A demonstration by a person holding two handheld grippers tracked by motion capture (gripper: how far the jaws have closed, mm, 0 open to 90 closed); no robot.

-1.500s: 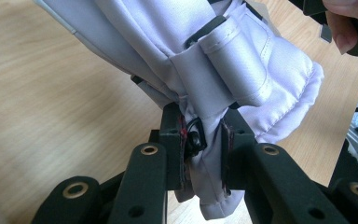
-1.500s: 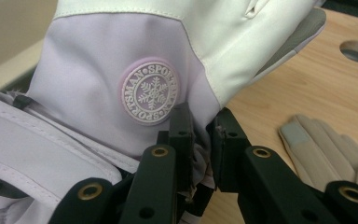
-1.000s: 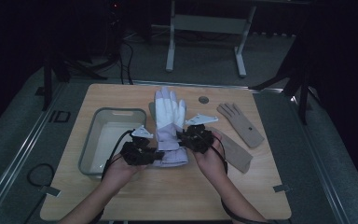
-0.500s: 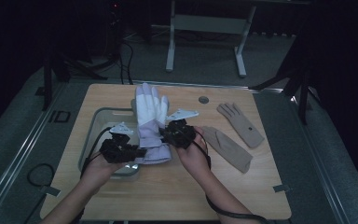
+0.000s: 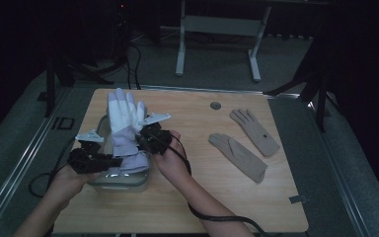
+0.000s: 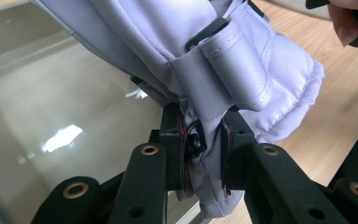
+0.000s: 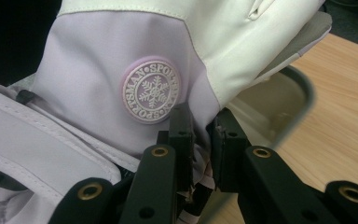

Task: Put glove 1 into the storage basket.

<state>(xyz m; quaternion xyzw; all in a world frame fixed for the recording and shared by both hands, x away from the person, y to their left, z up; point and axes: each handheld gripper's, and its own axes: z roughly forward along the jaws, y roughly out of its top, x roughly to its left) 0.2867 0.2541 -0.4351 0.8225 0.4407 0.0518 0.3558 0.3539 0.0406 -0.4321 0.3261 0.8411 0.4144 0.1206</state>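
Jaws clamped on ski glove

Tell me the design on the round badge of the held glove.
A white snowflake on the lilac badge, ringed by lettering; the right gripper view shows it best.

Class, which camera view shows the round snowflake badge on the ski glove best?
The right gripper view: the badge sits close and sharp above the jaws. The high view shows the whole glove, too small for the badge; the left gripper view shows its cuff.
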